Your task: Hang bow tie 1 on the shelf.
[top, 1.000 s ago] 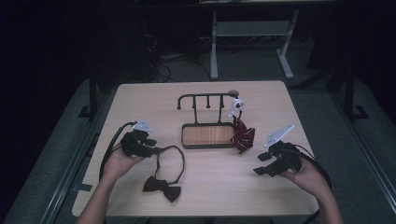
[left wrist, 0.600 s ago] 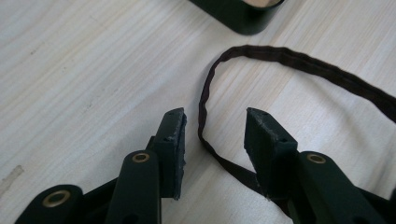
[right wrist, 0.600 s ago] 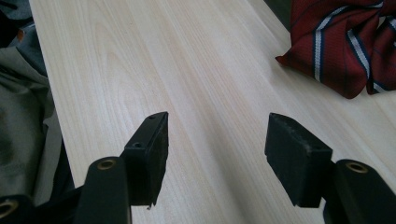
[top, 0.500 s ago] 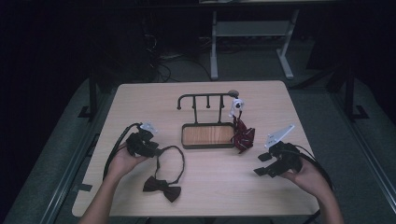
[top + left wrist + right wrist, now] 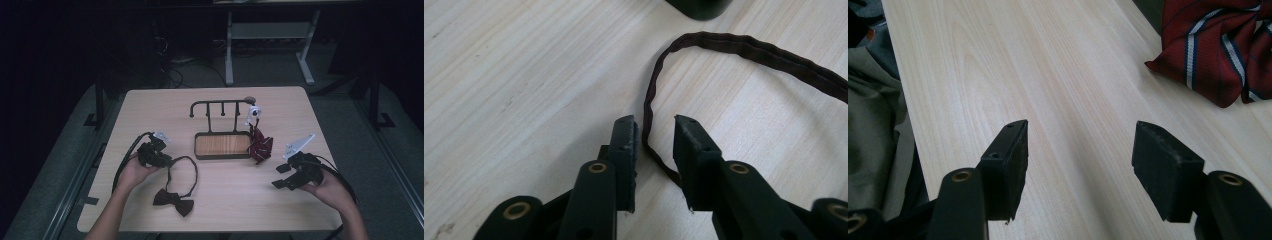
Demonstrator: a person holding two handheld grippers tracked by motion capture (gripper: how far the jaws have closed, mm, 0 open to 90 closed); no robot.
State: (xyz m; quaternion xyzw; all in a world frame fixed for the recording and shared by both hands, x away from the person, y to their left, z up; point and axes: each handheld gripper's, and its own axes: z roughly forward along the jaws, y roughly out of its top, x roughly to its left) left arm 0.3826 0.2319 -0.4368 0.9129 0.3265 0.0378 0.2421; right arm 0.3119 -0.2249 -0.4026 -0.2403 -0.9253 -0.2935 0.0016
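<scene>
1. Bow tie (image 5: 173, 201), dark, lies flat on your table (image 5: 150, 107) at the front left; its strap (image 5: 186, 170) loops away from the knot toward the stand; largest item first: the table is pale wood grain.
2. Stand (image 5: 222, 145) sits mid-table; black frame, wooden tray base, row of hooks above; well apart from the bow tie's knot, near the top of the strap loop.
3. Striped tie (image 5: 260, 146), red with pale stripes, bunched against the stand's right end; a white clip (image 5: 254, 113) sits above it; your right gripper view shows its folds (image 5: 1220, 55) on the table beyond the jaws.
4. Your right gripper (image 5: 284, 176) hovers at the table's right, jaws wide, nothing between them; striped tie near but apart.
5. Your left gripper (image 5: 167, 161) is low at the loop's left side; jaws narrow and just been closing; strap (image 5: 647, 120) runs between the pads (image 5: 626, 150); it lies close against the left pad, a gap shows at the right pad; not yet pinched.
</scene>
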